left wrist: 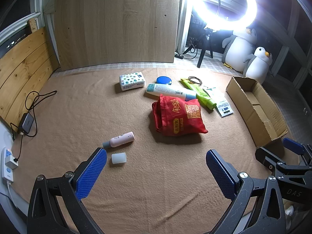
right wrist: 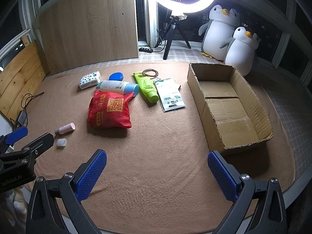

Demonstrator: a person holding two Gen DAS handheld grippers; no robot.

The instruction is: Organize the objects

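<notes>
An open cardboard box (right wrist: 230,105) sits empty on the right. Left of it lie a white sachet (right wrist: 171,95), green tube (right wrist: 147,87), hair ties (right wrist: 150,72), white-and-blue bottle (right wrist: 117,86), blue lid (right wrist: 116,76), tissue pack (right wrist: 89,80), red bag (right wrist: 109,110), pink bottle (right wrist: 66,128) and its loose cap (right wrist: 61,142).
</notes>
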